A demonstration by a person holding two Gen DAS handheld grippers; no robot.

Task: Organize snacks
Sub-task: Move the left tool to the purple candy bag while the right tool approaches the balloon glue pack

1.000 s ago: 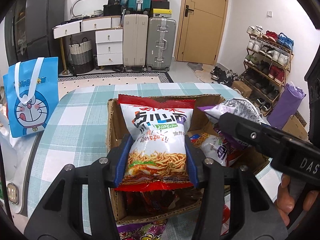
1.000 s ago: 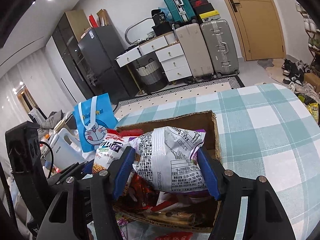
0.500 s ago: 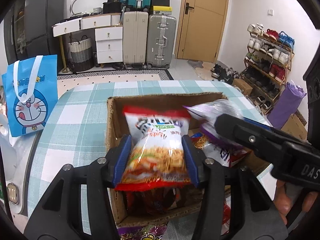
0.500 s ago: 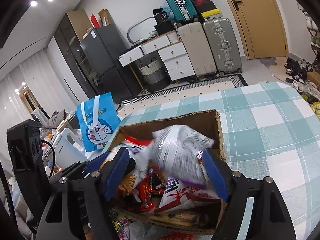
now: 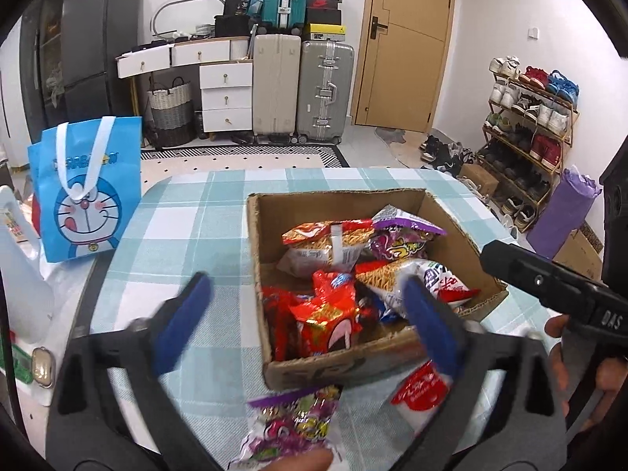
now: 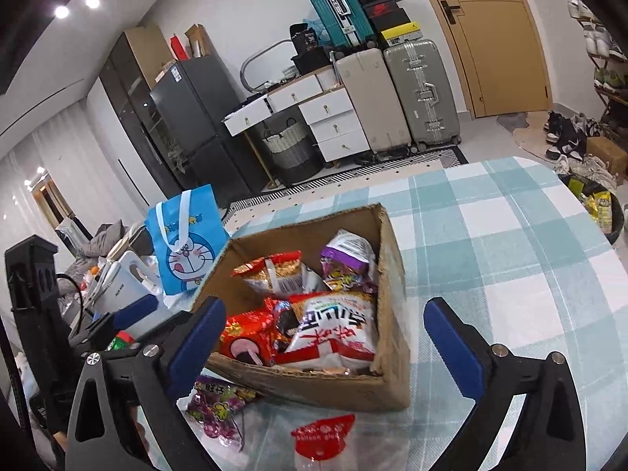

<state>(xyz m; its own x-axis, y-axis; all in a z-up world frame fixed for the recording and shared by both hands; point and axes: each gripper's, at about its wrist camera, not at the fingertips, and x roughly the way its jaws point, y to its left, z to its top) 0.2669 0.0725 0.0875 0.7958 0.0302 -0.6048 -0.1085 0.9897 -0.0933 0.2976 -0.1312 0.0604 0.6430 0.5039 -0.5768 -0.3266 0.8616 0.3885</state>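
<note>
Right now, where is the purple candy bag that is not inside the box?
The purple candy bag lies on the checked tablecloth just outside the cardboard box's near wall, left of the red-topped packet in the right wrist view.

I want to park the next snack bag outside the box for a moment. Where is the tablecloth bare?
Bare checked tablecloth lies right of the cardboard box and beyond its far wall. Another free strip runs between the box and the blue cartoon bag. In front of the box it is crowded: a purple candy bag and a red-topped packet.
</note>
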